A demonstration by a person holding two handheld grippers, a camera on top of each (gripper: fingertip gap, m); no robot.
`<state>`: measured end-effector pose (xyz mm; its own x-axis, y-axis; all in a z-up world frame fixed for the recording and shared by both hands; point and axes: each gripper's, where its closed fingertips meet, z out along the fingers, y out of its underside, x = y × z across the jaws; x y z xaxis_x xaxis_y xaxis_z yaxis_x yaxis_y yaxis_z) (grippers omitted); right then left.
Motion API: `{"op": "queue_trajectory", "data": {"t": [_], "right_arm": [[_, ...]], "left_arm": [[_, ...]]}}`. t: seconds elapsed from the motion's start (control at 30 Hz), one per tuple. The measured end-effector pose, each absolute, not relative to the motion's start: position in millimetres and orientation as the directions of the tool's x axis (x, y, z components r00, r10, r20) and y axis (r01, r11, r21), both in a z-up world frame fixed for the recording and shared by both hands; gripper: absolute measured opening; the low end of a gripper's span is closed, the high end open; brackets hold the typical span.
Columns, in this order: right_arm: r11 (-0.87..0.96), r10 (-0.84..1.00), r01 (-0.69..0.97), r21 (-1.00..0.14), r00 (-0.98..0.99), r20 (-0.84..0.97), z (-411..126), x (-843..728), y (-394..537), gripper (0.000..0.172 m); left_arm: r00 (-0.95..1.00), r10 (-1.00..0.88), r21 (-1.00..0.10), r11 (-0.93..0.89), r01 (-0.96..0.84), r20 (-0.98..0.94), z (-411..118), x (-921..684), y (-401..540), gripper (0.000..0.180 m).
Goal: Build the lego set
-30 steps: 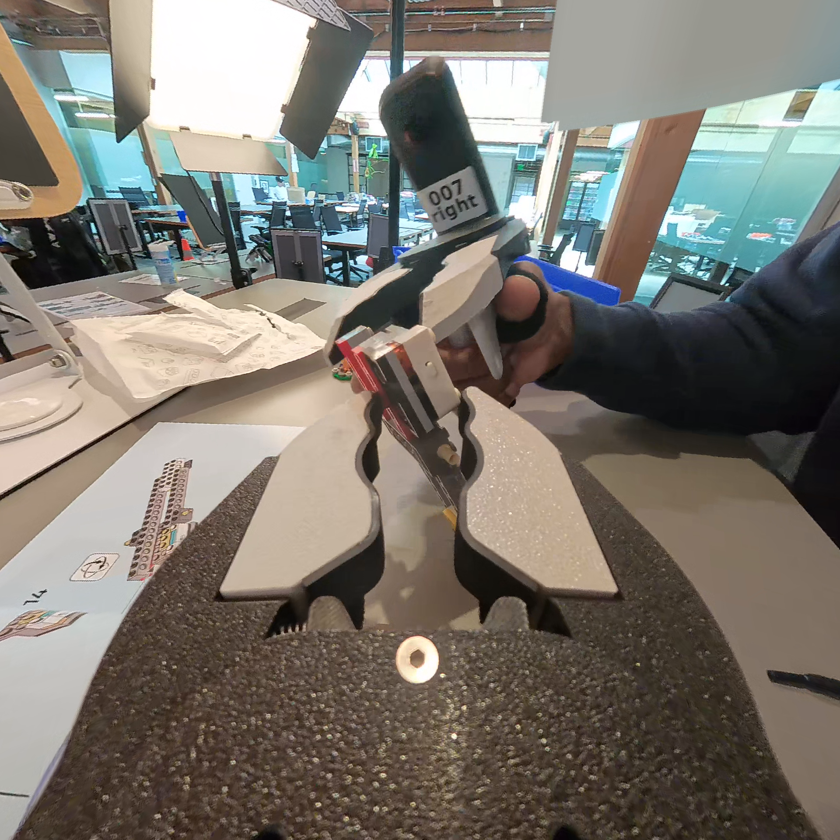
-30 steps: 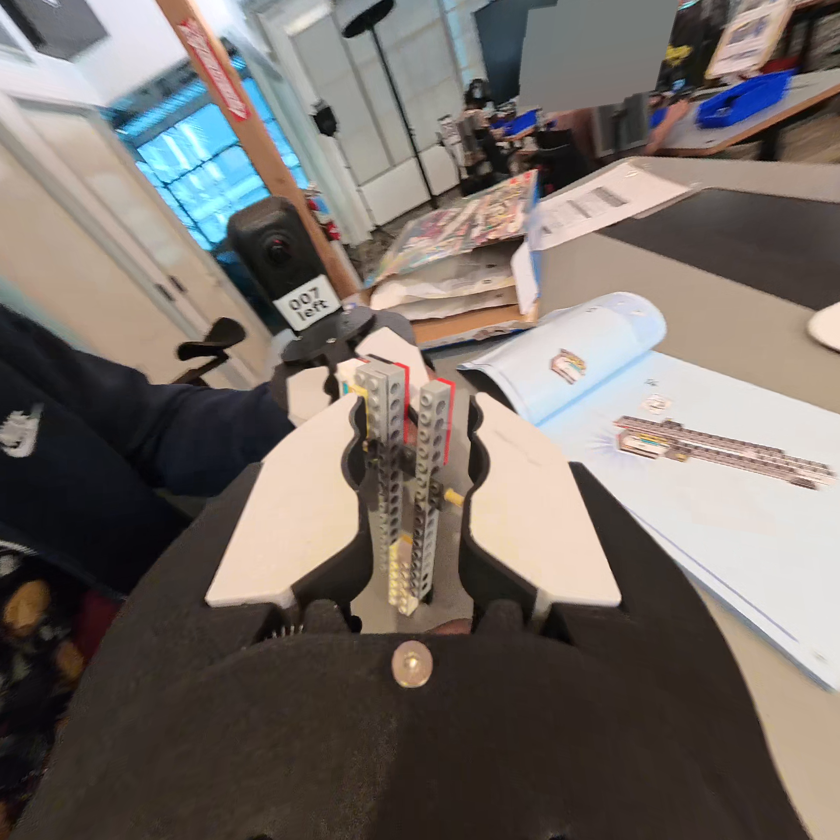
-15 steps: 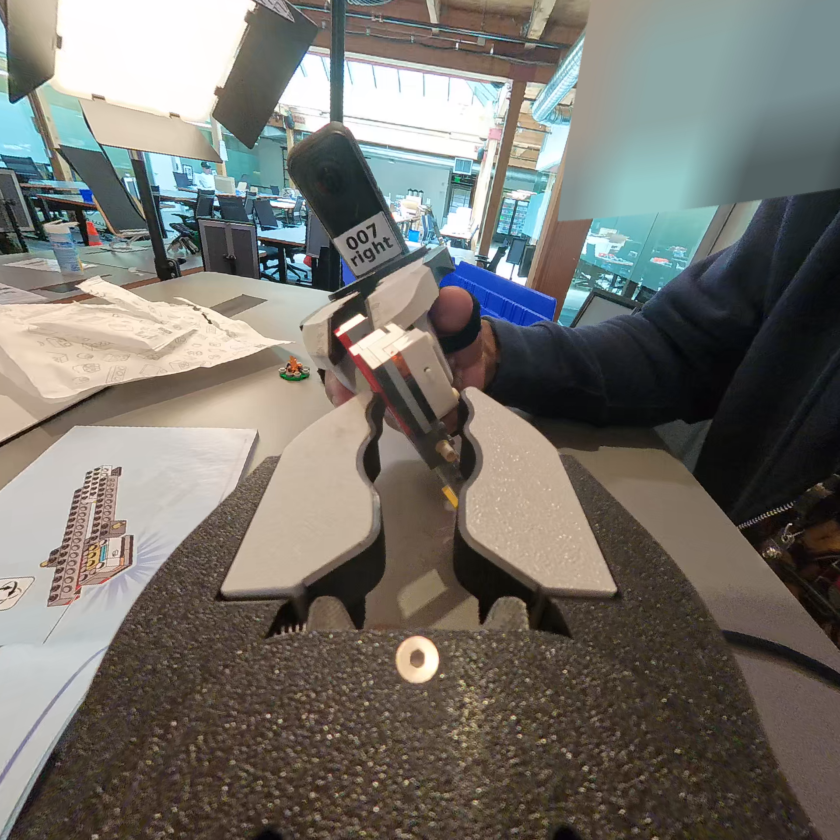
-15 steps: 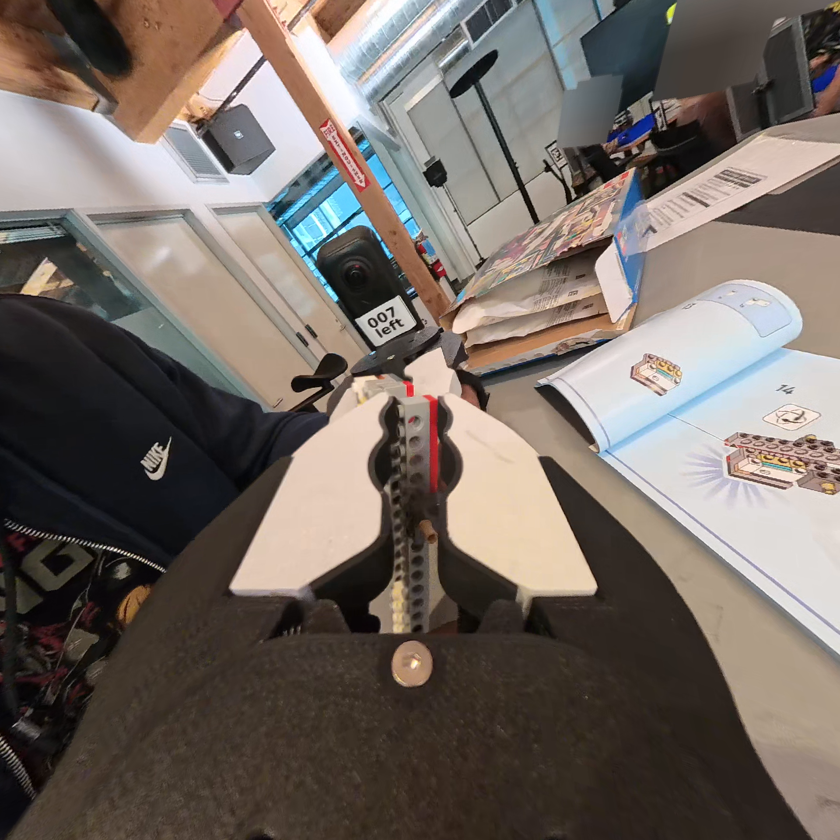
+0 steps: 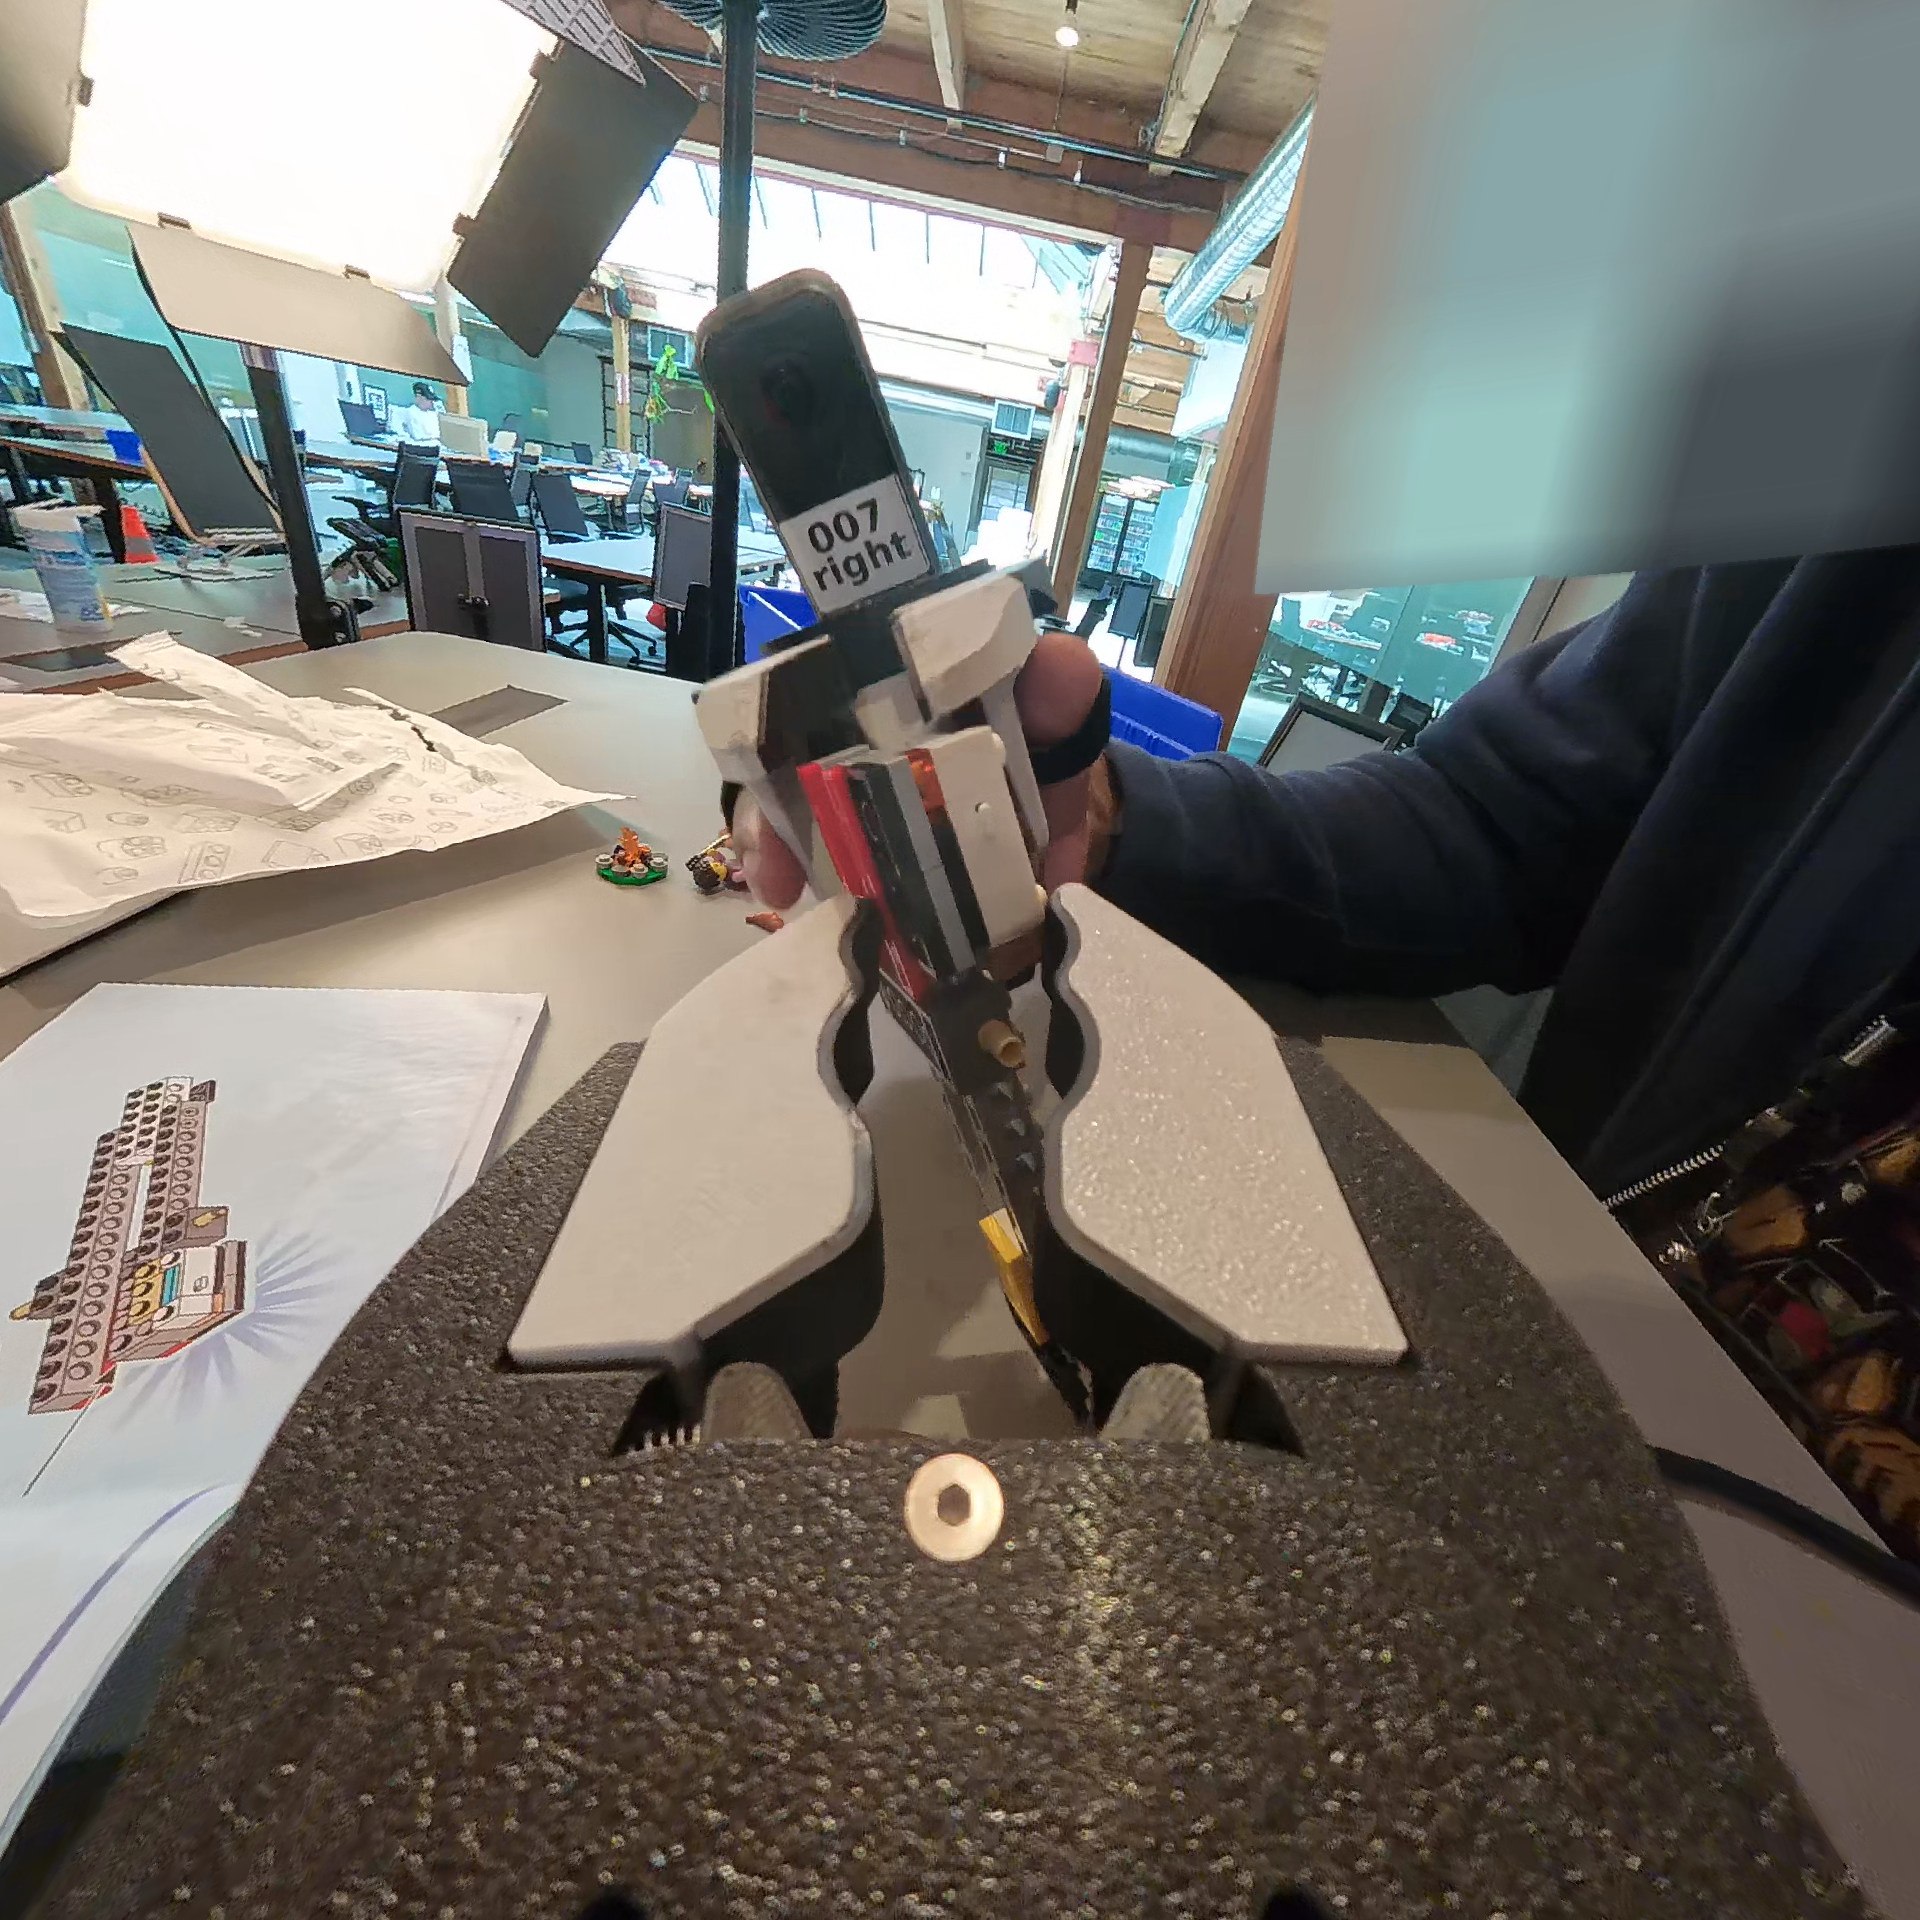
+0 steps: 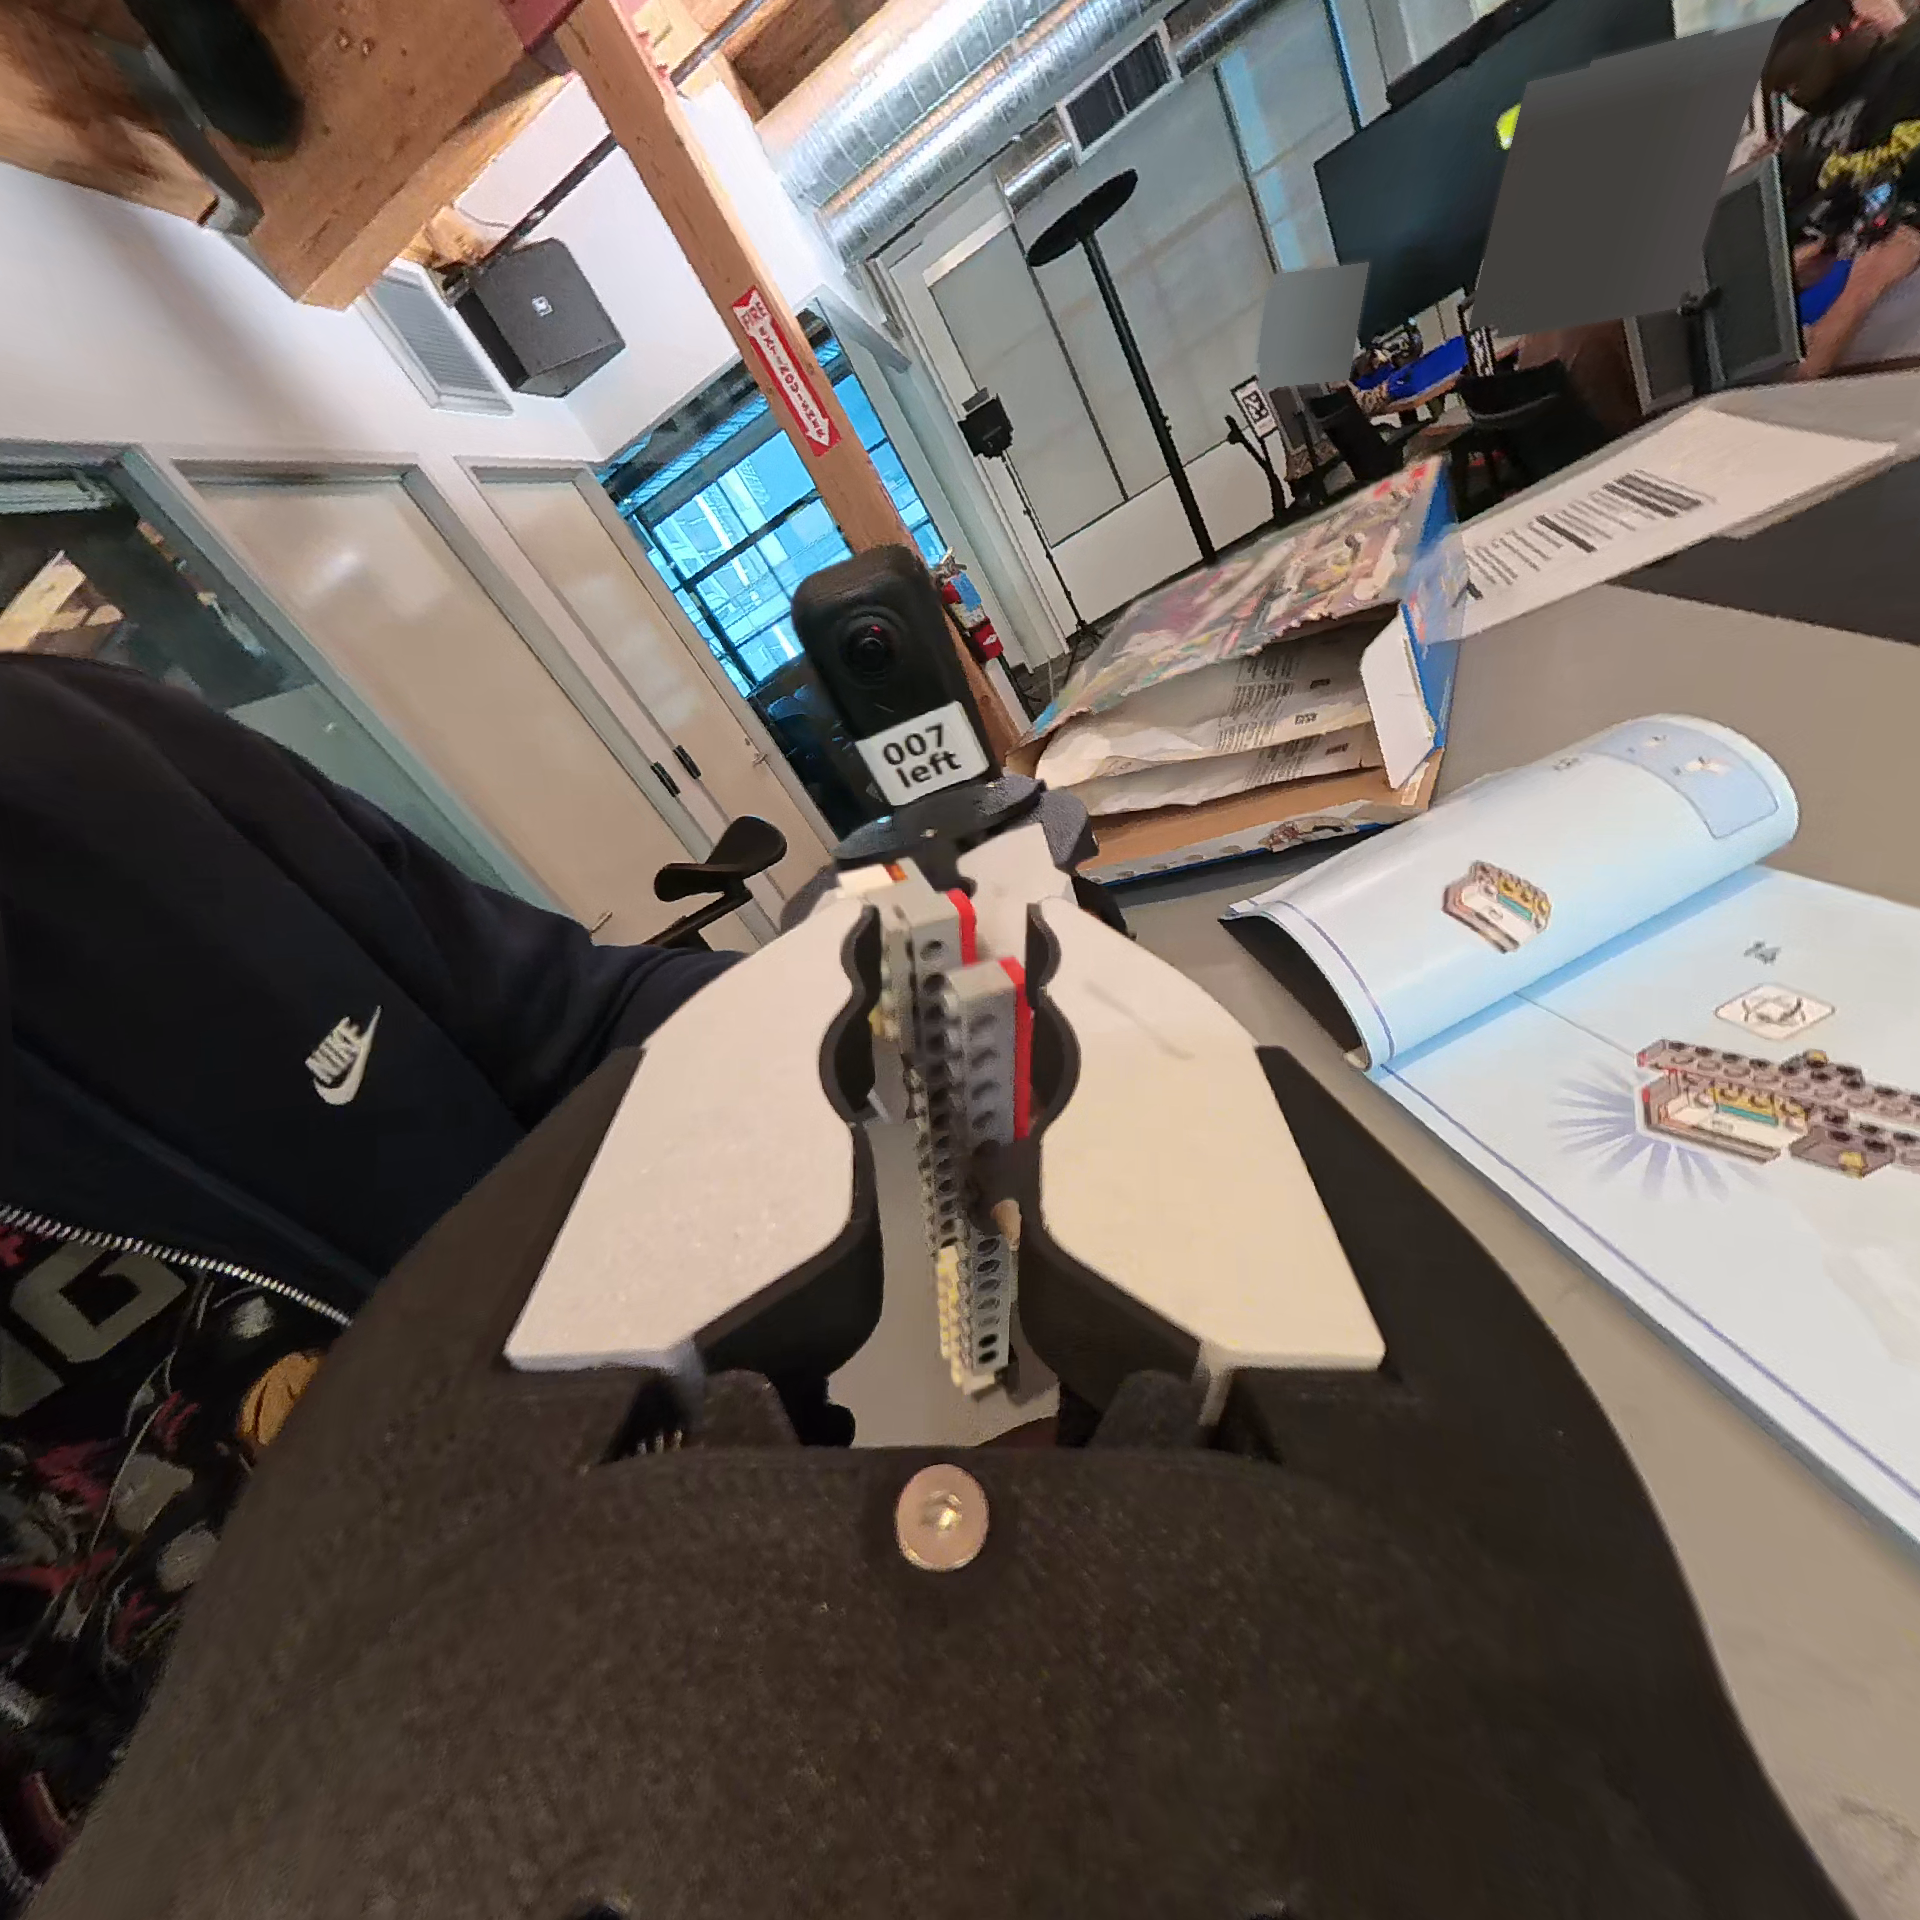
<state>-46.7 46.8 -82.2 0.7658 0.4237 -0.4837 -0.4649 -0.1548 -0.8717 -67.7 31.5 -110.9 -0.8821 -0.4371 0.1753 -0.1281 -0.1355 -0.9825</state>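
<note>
Grey surface (image 5: 582, 935) is lying mostly bare beyond the open booklet (image 5: 208, 1195) at its near edge. Above it, both tongs are gripping one long brick model (image 5: 925, 883): left tongs (image 5: 956, 935) at one end, right tongs (image 6: 945, 935) closing on its grey beams, facing each other.

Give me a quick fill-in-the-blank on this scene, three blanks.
1. The brick assembly carries a ___ strip along one side.
2. The instruction booklet lies ___ on the table.
3. The tiny campfire model stands on a ___ base.
Missing words: red; open; green.
</note>
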Motion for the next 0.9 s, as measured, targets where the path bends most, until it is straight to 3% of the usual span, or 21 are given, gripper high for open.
{"op": "queue_trajectory", "data": {"t": [0.27,0.9], "right_arm": [[-0.234,0.438,-0.156,-0.960,0.865,-0.247,-84,-67,38,0.033],[-0.187,0.510,-0.117,-0.975,0.837,-0.199,-88,-81,38,0.023]], "left_arm": [[-0.902,-0.410,-0.989,-0.109,-0.101,0.137,-108,-75,25,0.029],[-0.934,-0.331,-0.989,-0.105,-0.109,0.138,-108,-87,19,0.029]]}}
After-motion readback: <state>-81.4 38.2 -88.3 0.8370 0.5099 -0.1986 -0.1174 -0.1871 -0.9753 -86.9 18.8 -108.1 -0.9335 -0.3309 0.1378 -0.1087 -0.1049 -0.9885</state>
